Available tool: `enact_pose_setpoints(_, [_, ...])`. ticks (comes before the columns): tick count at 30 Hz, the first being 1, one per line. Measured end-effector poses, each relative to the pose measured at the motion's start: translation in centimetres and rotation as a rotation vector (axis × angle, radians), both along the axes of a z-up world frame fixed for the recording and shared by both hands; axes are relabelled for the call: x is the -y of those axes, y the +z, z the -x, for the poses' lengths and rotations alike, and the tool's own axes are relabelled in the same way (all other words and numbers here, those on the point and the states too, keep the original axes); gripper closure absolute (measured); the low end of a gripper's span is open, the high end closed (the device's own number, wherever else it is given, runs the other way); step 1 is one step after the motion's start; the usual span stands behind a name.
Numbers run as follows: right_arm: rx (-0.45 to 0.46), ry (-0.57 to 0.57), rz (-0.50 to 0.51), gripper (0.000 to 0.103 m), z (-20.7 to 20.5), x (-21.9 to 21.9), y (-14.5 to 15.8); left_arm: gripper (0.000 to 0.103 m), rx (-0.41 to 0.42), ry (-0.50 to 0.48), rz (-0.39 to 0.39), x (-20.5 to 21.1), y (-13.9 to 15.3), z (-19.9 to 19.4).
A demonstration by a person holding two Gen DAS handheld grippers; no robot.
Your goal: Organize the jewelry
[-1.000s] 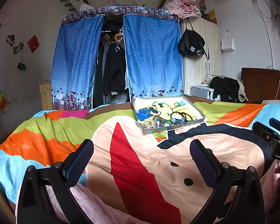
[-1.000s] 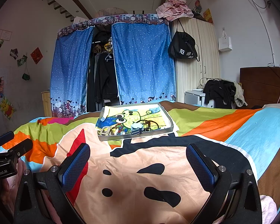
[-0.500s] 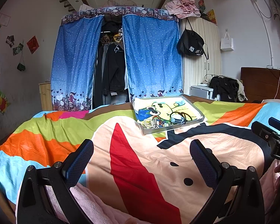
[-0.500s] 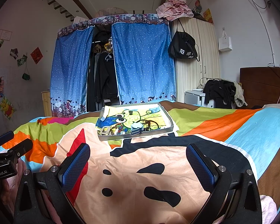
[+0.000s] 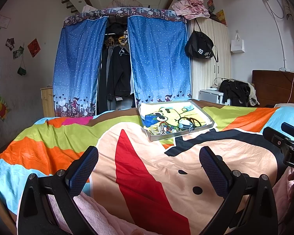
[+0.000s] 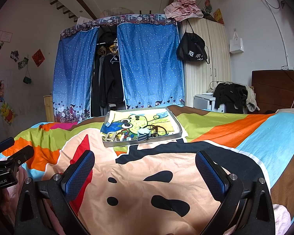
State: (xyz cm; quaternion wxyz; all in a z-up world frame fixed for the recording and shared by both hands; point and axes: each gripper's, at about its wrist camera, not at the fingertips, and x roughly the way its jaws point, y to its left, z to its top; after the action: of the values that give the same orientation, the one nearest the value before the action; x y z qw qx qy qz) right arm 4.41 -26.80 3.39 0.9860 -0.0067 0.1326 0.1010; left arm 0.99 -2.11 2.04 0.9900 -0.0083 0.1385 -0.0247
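A shallow grey tray (image 5: 210, 119) with a cartoon picture inside lies on the bed, far ahead of both grippers; it also shows in the right wrist view (image 6: 179, 129). A small heap of jewelry (image 5: 172, 127) sits at its near edge: a dark bead bracelet, a white buckle, coloured bits. The heap also shows in the right wrist view (image 6: 135, 134). My left gripper (image 5: 149, 168) is open and empty above the bedspread. My right gripper (image 6: 145, 173) is open and empty, level with the left one.
The colourful cartoon bedspread (image 5: 147, 176) covers the bed. The right gripper's body (image 5: 284, 143) shows at the right edge of the left view. A blue curtained wardrobe (image 5: 123, 64) stands beyond the bed. A pink towel (image 5: 100, 211) lies under the left gripper.
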Motion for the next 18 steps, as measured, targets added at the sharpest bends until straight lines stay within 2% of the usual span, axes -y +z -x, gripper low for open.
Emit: enact_pose_setpoints(18, [-0.002, 0.000, 0.001, 0.000, 0.01, -0.01, 0.09, 0.002, -0.008, -0.008, -0.011, -0.21, -0.09, -0.03])
